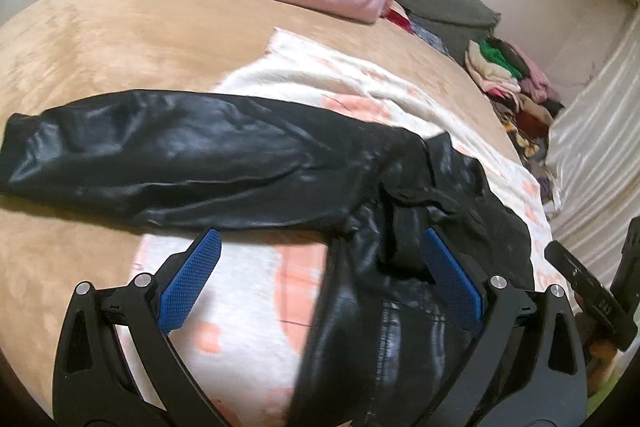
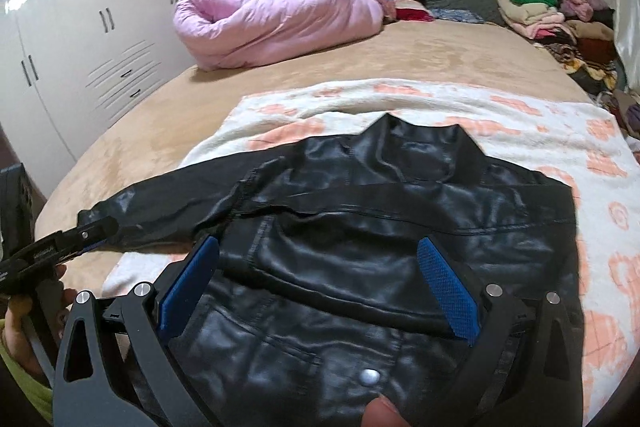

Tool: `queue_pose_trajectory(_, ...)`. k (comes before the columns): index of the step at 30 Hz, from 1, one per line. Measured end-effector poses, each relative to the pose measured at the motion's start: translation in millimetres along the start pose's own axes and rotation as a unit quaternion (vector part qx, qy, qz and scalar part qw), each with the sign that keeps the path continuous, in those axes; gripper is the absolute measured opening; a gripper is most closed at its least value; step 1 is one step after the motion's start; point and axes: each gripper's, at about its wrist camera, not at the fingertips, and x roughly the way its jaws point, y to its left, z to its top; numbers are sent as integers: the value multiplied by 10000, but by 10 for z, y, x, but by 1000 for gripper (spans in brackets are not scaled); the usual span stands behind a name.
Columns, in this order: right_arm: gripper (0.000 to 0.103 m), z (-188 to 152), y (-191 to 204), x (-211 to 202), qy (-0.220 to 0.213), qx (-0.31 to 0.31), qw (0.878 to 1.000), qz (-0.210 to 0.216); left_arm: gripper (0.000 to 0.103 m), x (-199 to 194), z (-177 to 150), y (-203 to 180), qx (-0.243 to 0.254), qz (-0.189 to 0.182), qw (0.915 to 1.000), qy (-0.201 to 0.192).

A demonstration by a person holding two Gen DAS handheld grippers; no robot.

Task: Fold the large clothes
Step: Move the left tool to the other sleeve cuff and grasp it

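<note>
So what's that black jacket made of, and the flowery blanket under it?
The black jacket looks like leather or a faux version: smooth and glossy, with light sheen on its creases and stitched seams. Which of the two it is, I cannot tell. The blanket under it looks like soft fleece or plush: a matte, fuzzy cream surface with peach flowers and no shine.
</note>
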Motion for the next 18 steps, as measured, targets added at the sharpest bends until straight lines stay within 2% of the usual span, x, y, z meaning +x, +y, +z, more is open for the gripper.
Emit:
queue_pose_trajectory(10,99,61,450,104,-75,-313,9987,388,94,-137,52,329,-229,432,9986,-224)
queue_pose_trajectory(12,99,72,526,138,-56,-371,9988,309,94,-149,65,392,-290,515,9979,-269)
queue_pose_trajectory(18,99,107,773,257,37,-548,9973,486,94,-199,103,664,-590,779,9944,-395)
